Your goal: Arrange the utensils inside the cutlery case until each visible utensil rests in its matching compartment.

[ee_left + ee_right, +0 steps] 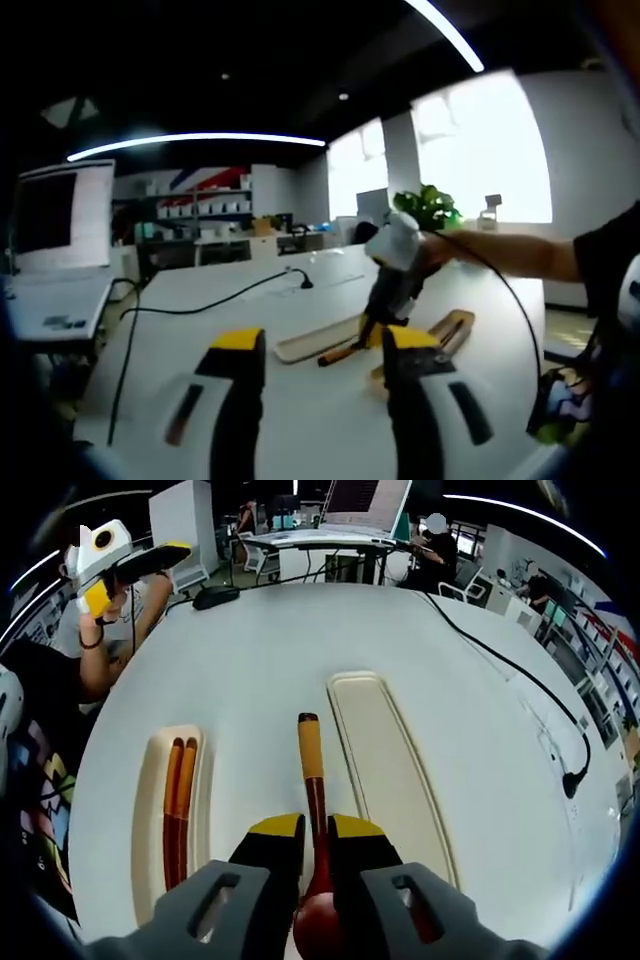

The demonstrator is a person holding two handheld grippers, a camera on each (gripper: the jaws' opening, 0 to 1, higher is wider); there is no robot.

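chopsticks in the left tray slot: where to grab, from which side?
Take the chopsticks mid-shaft, straight from above, tongs closing across the pair. They lie flat, side by side, along a narrow compartment of the cutlery case, so its walls block a side approach.

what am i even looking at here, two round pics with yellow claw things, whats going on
A person holds a hand-held gripper in each hand, and a fisheye camera rides on each. In the left gripper view its own open left hand-held gripper faces the other one across a white table. In the right gripper view the right hand-held gripper is shut on a spoon with an orange handle. Beside it lie a tray with chopsticks and an empty long tray. A black cable crosses the table.
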